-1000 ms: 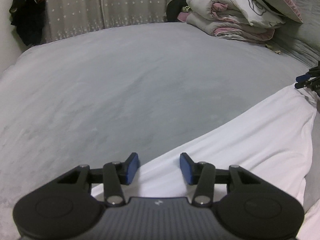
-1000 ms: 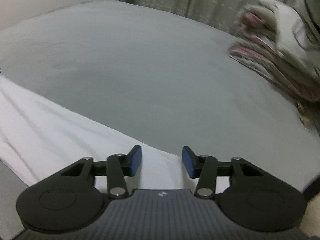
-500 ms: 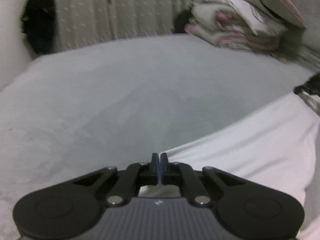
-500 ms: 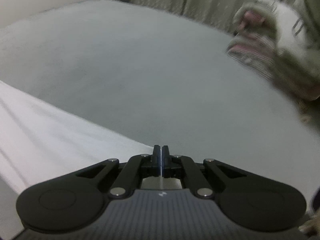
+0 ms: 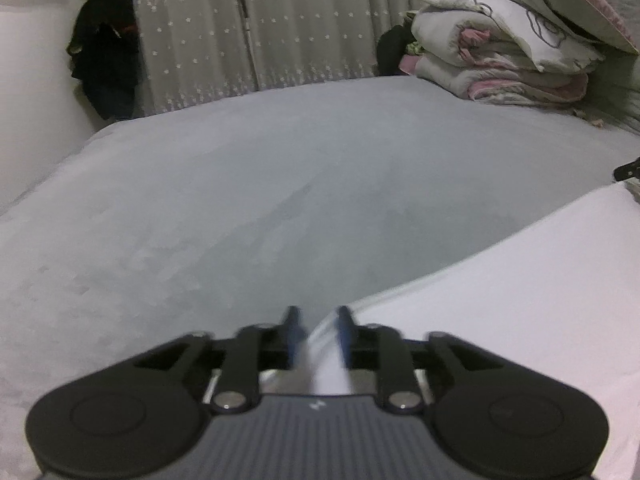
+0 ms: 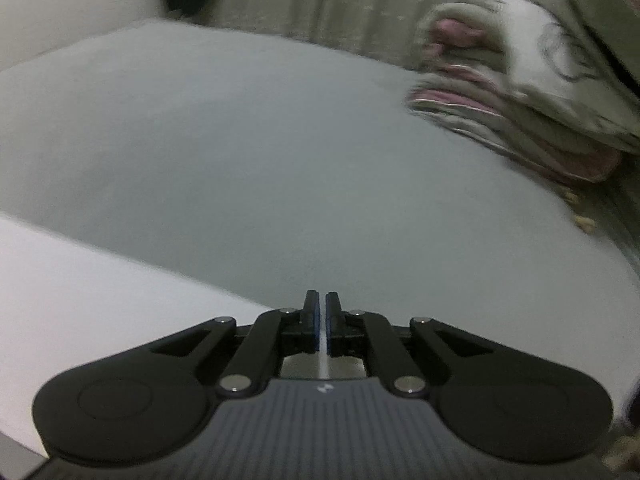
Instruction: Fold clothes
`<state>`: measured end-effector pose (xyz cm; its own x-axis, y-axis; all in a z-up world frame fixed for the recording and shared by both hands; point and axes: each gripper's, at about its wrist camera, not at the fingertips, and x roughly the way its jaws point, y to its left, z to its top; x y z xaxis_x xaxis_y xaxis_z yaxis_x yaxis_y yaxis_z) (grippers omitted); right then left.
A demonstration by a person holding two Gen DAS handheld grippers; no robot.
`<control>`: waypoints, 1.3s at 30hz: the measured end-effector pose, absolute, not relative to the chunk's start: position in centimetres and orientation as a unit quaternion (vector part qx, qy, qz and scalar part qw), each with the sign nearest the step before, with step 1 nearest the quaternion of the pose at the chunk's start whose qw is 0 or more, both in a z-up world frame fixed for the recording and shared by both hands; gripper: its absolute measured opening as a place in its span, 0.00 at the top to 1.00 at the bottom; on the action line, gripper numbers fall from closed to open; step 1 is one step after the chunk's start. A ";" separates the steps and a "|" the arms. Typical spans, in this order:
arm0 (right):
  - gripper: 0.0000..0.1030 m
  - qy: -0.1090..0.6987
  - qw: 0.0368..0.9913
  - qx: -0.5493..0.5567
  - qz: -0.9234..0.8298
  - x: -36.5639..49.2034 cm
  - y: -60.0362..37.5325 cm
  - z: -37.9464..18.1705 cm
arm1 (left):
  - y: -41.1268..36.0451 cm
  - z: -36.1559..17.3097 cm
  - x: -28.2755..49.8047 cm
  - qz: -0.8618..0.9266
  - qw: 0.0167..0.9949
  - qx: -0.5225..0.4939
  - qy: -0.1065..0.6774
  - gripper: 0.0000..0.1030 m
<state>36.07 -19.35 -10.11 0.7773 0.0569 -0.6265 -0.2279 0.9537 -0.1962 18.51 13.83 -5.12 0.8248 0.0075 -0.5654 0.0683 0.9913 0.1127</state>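
A white garment [image 5: 500,320] lies spread on the grey bed [image 5: 280,180], filling the lower right of the left wrist view. My left gripper [image 5: 319,328] sits at its near corner; its blue pads are blurred and stand a little apart, with a fold of the white cloth between them. In the right wrist view the same garment [image 6: 100,304] covers the lower left. My right gripper [image 6: 321,316] is shut at its edge, and a thin strip of white cloth shows between the pads. A black part of the right gripper [image 5: 628,168] shows at the far right edge.
A stack of folded quilts and pillows [image 5: 512,52] sits at the bed's far right corner, blurred in the right wrist view [image 6: 520,92]. Dotted curtains [image 5: 280,20] hang behind the bed. Dark clothing [image 5: 106,52] hangs at the far left wall.
Both grippers were open a second ago and shut on the garment's edge half a second ago. Now the left pads have parted again; the right stays shut. Both views have lifted slightly.
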 end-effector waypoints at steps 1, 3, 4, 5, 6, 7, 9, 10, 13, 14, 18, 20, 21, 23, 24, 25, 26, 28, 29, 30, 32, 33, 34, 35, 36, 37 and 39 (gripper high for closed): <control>0.87 0.322 0.937 -0.119 0.066 36.1 -20.3 -9.3 | 13.8 -4.8 18.4 -0.020 0.955 0.056 0.291 0.68; 0.87 0.323 0.941 -0.089 0.047 36.3 -22.3 -7.8 | 13.4 -4.2 18.1 -0.030 0.957 0.038 0.286 0.67; 0.87 0.327 0.941 -0.075 0.038 36.6 -23.2 -7.1 | 13.2 -4.0 17.9 -0.035 0.957 0.030 0.286 0.67; 0.87 0.332 0.941 -0.063 0.031 36.9 -24.1 -6.5 | 12.9 -3.9 17.8 -0.043 0.957 0.023 0.286 0.66; 0.87 0.341 0.938 -0.054 0.028 37.1 -24.6 -6.2 | 12.4 -3.8 17.7 -0.053 0.956 0.017 0.288 0.66; 0.87 0.351 0.935 -0.048 0.026 37.3 -25.1 -5.9 | 12.0 -4.0 17.6 -0.062 0.955 0.013 0.290 0.65; 0.87 0.374 0.926 -0.050 0.024 37.7 -25.1 -6.1 | 11.0 -4.4 17.5 -0.080 0.953 0.012 0.294 0.65; 0.86 0.385 0.921 -0.053 0.022 37.8 -25.0 -6.3 | 10.5 -4.6 17.4 -0.088 0.951 0.013 0.295 0.64; 0.81 0.417 0.907 -0.065 0.012 37.8 -24.5 -7.3 | 9.4 -5.4 17.2 -0.100 0.948 0.016 0.302 0.64; 0.78 0.425 0.902 -0.069 0.008 37.7 -24.4 -7.7 | 9.2 -5.7 17.2 -0.101 0.947 0.017 0.305 0.64; 0.65 0.438 0.896 -0.076 -0.003 37.3 -24.2 -9.0 | 8.8 -6.6 17.3 -0.104 0.945 0.021 0.309 0.64; 0.69 0.437 0.897 -0.071 -0.004 37.2 -24.3 -9.4 | 8.9 -6.8 17.5 -0.104 0.946 0.017 0.307 0.63; 0.87 0.436 0.897 -0.068 -0.002 37.1 -24.3 -9.5 | 8.9 -6.8 17.5 -0.104 0.946 0.015 0.307 0.63; 0.98 0.434 0.898 -0.070 0.003 37.1 -24.2 -9.5 | 8.9 -6.9 17.6 -0.104 0.946 0.014 0.306 0.63; 0.98 0.431 0.899 -0.074 0.004 37.0 -24.1 -9.4 | 8.8 -6.9 17.6 -0.103 0.947 0.016 0.305 0.63; 0.98 0.421 0.903 -0.088 -0.004 36.8 -23.7 -9.3 | 8.7 -6.9 17.6 -0.103 0.947 0.017 0.305 0.62; 0.98 0.407 0.908 -0.101 -0.018 36.7 -23.5 -9.1 | 8.6 -6.9 17.7 -0.103 0.947 0.018 0.304 0.62; 0.98 0.381 0.915 -0.123 -0.043 36.6 -23.3 -8.9 | 8.5 -7.0 17.6 -0.102 0.947 0.021 0.303 0.62; 0.98 0.381 0.915 -0.124 -0.045 36.7 -23.3 -9.1 | 8.5 -7.0 17.6 -0.102 0.947 0.022 0.303 0.62; 0.98 0.381 0.915 -0.125 -0.047 36.9 -23.3 -9.4 | 8.5 -7.1 17.5 -0.101 0.947 0.023 0.303 0.62; 0.97 0.381 0.914 -0.127 -0.051 37.2 -23.3 -9.8 | 8.5 -7.1 17.5 -0.101 0.947 0.025 0.302 0.60; 0.97 0.380 0.914 -0.130 -0.055 37.3 -23.3 -10.2 | 8.6 -7.2 17.5 -0.102 0.948 0.025 0.302 0.60; 0.91 0.378 0.915 -0.130 -0.059 37.3 -23.3 -10.5 | 8.6 -7.2 17.4 -0.103 0.948 0.024 0.302 0.59; 0.85 0.372 0.917 -0.127 -0.064 37.1 -23.3 -10.5 | 8.6 -7.2 17.4 -0.103 0.948 0.024 0.301 0.59; 0.78 0.367 0.919 -0.124 -0.069 37.0 -23.3 -10.4 | 8.7 -7.2 17.4 -0.104 0.948 0.022 0.301 0.58; 0.66 0.362 0.921 -0.122 -0.074 36.7 -23.3 -10.2 | 8.7 -7.1 17.3 -0.106 0.947 0.020 0.301 0.57; 0.57 0.352 0.925 -0.116 -0.077 36.1 -23.3 -9.6 | 8.8 -7.0 17.2 -0.108 0.947 0.016 0.301 0.52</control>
